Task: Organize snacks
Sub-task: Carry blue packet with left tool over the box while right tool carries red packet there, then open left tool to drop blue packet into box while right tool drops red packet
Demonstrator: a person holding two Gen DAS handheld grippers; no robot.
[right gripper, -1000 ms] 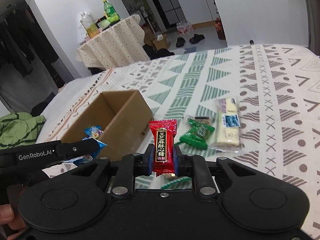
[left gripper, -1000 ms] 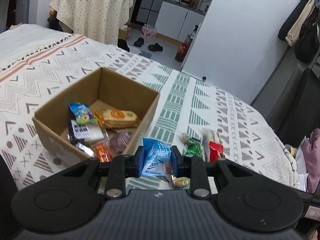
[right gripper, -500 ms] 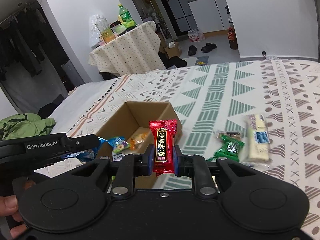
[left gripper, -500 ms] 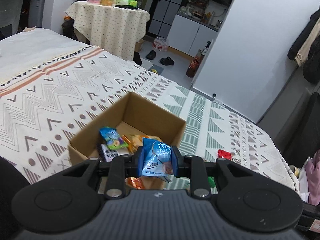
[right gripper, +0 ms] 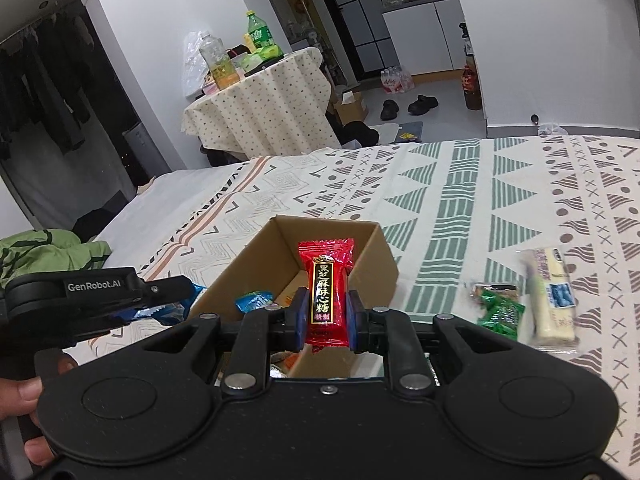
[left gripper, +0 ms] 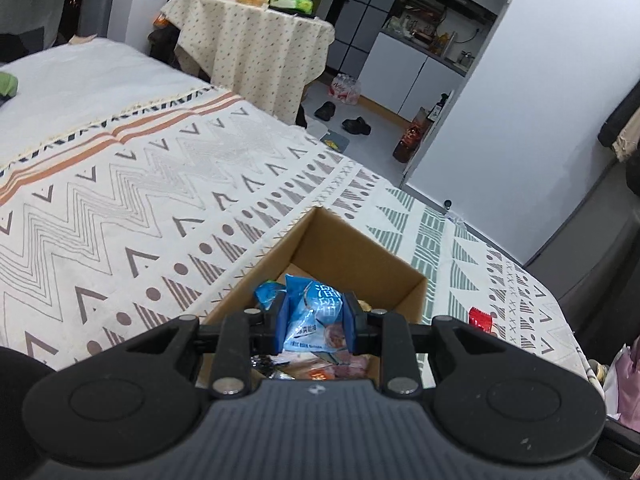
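Both claws have moved over the open brown cardboard box (right gripper: 320, 248) at frame centre, the left claw (left gripper: 315, 322) squeezing a blue snack bag (left gripper: 316, 316), the right claw (right gripper: 323, 316) squeezing a red candy packet (right gripper: 326, 288), so dropping comes next.

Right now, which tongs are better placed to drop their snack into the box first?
Left. The left tongs hold the blue packet over the cardboard box. The right tongs, gripping the red candy, seem nearer its front edge.

Blue snack packet (left gripper: 316, 316) between closed jaws, above the cardboard box (left gripper: 352, 252).
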